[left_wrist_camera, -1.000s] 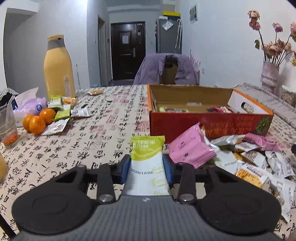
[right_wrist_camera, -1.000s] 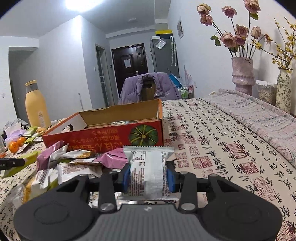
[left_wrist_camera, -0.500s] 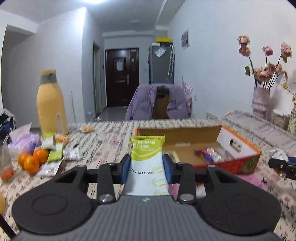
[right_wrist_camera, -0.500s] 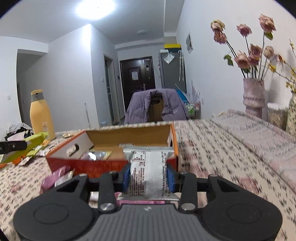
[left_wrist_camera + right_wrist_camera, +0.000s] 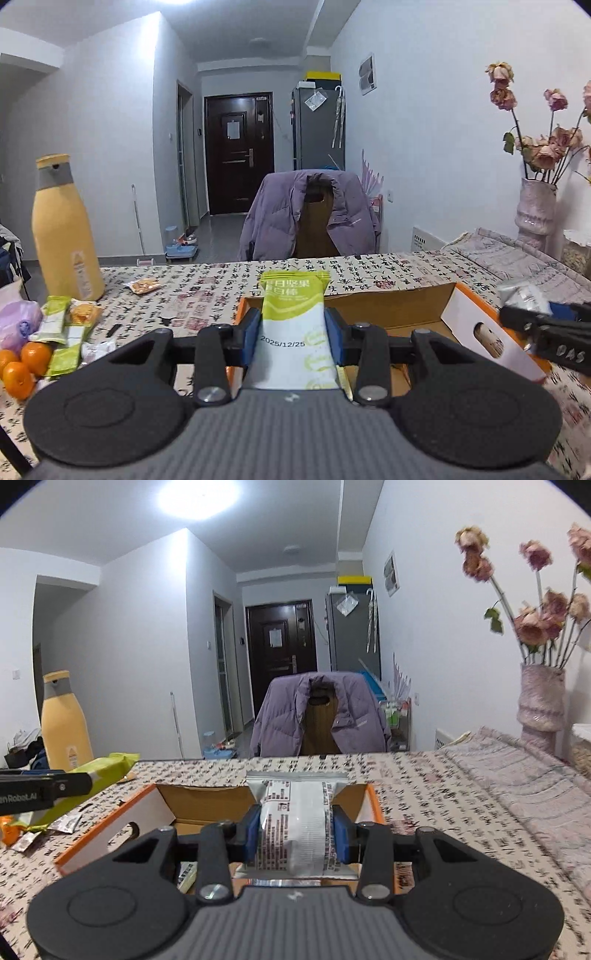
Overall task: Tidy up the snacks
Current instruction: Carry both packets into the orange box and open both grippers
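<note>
My left gripper (image 5: 293, 338) is shut on a green and white snack bar packet (image 5: 293, 314) and holds it above the near left part of the open orange cardboard box (image 5: 476, 321). My right gripper (image 5: 297, 830) is shut on a silver snack packet (image 5: 295, 819), above the box (image 5: 110, 830) at its near right part. The right gripper also shows at the right edge of the left wrist view (image 5: 546, 328). The left gripper with its green packet shows at the left of the right wrist view (image 5: 55, 788). The box floor is mostly hidden.
A tall yellow bottle (image 5: 64, 236) stands at the table's left. Oranges (image 5: 22, 363) and several small packets (image 5: 62, 336) lie near it. A chair with a purple jacket (image 5: 310, 214) stands beyond the table. A vase of dried roses (image 5: 535, 210) stands at the right.
Both grippers have risen from the pile of packets and moved forward over the box, each still holding its packet. The pile has dropped out of view.
</note>
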A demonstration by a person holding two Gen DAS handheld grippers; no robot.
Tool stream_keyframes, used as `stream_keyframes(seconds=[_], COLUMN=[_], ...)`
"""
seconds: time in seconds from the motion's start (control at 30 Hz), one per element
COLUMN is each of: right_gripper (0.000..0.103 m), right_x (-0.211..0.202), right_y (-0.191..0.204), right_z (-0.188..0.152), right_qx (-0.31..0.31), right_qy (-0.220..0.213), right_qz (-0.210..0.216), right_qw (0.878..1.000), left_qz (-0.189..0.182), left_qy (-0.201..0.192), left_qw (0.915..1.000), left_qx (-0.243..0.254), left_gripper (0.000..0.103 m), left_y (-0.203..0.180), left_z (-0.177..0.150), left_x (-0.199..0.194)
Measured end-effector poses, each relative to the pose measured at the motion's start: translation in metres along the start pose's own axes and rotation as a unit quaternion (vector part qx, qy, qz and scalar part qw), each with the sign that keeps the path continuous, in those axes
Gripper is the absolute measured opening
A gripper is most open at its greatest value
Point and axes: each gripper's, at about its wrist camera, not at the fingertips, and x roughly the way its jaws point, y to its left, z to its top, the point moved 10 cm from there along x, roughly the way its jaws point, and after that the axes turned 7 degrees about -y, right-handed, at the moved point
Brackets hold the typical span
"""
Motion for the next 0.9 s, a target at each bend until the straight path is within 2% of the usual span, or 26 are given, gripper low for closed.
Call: stream_keyframes(seconds=[0.13, 0.3, 0.53, 0.57, 0.6, 0.63, 0.67, 0.7, 0.73, 0.77, 0.8, 0.83, 0.9], right_gripper=[0.038, 0.038, 0.038, 0.041, 0.05, 0.058, 0.072, 0.085, 0.091, 0.101, 0.103, 0.103, 0.103], right_x=[0.023, 0.028, 0.033, 0.034, 0.034, 0.034, 0.033, 0.031, 0.03, 0.029, 0.027, 0.025, 0.024], right_y=[0.004, 0.003, 0.008, 0.007, 0.006, 0.006, 0.006, 0.006, 0.006, 0.006, 0.008, 0.009, 0.009], right_z=[-0.014, -0.027, -0.043, -0.044, -0.044, -0.043, -0.043, -0.042, -0.04, -0.039, -0.037, -0.036, -0.035], right_qx=[-0.011, -0.029, -0.047, -0.046, -0.045, -0.043, -0.042, -0.042, -0.041, -0.039, -0.035, -0.031, -0.032], right_qy=[0.012, 0.02, 0.051, 0.053, 0.054, 0.053, 0.051, 0.047, 0.041, 0.035, 0.029, 0.024, 0.021], right_qz=[-0.002, -0.004, -0.013, -0.014, -0.014, -0.014, -0.014, -0.014, -0.013, -0.011, -0.007, -0.002, -0.001], right_qw=[1.0, 0.999, 0.998, 0.997, 0.997, 0.998, 0.998, 0.998, 0.998, 0.999, 0.999, 0.999, 0.999], left_qz=[0.017, 0.018, -0.01, -0.012, -0.015, -0.018, -0.019, -0.02, -0.023, -0.026, -0.027, -0.026, -0.026], left_qy=[0.002, 0.008, 0.007, 0.005, 0.002, -0.001, -0.003, -0.006, -0.012, -0.02, -0.025, -0.028, -0.039], left_qw=[0.9998, 0.9997, 0.9998, 0.9998, 0.9998, 0.9997, 0.9996, 0.9995, 0.9993, 0.999, 0.9989, 0.9988, 0.9983], left_qx=[-0.008, -0.017, -0.017, -0.016, -0.016, -0.017, -0.02, -0.023, -0.027, -0.029, -0.029, -0.031, -0.034], left_gripper=[0.038, 0.038, 0.04, 0.04, 0.044, 0.054, 0.061, 0.081, 0.089, 0.089, 0.093, 0.103, 0.103], left_y=[0.004, 0.007, 0.002, 0.001, 0.0, 0.0, 0.0, 0.001, 0.001, 0.001, 0.001, 0.001, 0.0], left_z=[-0.011, -0.027, -0.035, -0.036, -0.036, -0.036, -0.036, -0.035, -0.034, -0.032, -0.031, -0.03, -0.028], left_x=[0.022, 0.036, 0.038, 0.038, 0.037, 0.036, 0.034, 0.033, 0.032, 0.03, 0.028, 0.027, 0.025])
